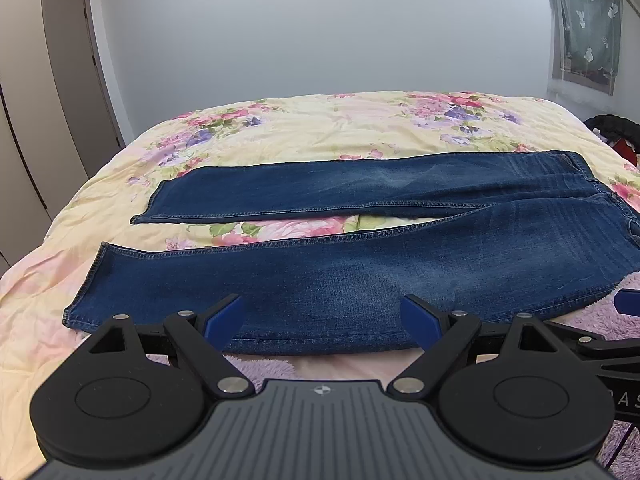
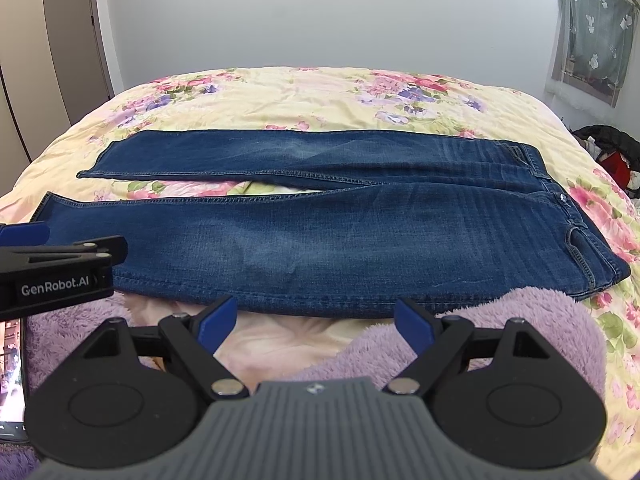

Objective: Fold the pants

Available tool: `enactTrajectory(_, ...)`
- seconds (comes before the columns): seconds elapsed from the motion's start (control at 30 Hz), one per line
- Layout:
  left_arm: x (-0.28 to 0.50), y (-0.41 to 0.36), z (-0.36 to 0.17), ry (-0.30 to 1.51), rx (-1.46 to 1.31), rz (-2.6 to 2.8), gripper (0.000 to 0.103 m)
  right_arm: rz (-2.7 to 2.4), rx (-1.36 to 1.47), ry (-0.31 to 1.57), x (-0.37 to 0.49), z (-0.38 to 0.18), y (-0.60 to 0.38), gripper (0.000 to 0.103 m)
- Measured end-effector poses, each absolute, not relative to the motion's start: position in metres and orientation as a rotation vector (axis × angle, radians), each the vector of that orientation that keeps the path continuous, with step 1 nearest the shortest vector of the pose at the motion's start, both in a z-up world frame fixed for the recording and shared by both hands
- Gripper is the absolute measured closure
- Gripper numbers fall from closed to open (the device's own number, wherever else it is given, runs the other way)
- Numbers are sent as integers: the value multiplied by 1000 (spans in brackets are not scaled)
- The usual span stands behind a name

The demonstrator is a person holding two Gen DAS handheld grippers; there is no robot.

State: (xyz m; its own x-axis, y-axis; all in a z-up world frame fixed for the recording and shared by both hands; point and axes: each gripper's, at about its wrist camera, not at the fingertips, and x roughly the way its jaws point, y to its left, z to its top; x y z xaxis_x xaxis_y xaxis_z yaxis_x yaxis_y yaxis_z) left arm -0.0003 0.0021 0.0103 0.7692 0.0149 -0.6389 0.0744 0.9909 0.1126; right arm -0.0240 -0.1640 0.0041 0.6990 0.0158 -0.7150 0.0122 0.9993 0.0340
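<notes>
Plain pale grey-white wall point(image 1: 312, 28) behind, evenly lit, no hard shadows. Bed covered by a cream floral bedspread point(image 1: 320, 128) with pink and purple blooms; fuzzy lilac blanket point(image 2: 500, 344) bunched at the near edge. Grey door point(image 1: 76, 76) at left beside tall beige wardrobe panels point(image 2: 24, 60); at right, a window hung with a grey-green printed curtain point(image 2: 600, 28), dark clothes point(image 2: 608, 140) piled below.

- Light: soft, even, bright in both my views; no glare.
- Shadows: faint, under my left claw point(image 1: 322, 322).
- Edges: fisheye bending, dark corner vignette.
- Focus: sharp throughout.
</notes>
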Motion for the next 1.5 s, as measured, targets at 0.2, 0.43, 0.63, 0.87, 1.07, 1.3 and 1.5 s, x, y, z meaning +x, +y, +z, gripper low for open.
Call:
enactTrajectory(0.2,0,2,10,696,132,-32,0,-2,39,795,-25,5,-164,21)
enactTrajectory(0.43,0,7,13,691,146,-35,0,-5,41,795,-24,5,-169,21)
enactTrajectory(0.63,15,53,33,646,226,-11,0,-33,36,725,-17,13,-210,21)
enactTrajectory(0.87,39,131,42,644,346,89,12,-124,17,699,2,22,-305,21)
enactTrajectory(1.07,61,176,30,699,425,91,31,-160,12,781,26,25,-388,22)
enactTrajectory(1.3,80,211,0,797,569,-21,38,-228,-41,871,52,34,-473,48)
enactTrajectory(1.5,87,231,-44,882,773,-162,38,-294,-240,928,59,30,-524,65)
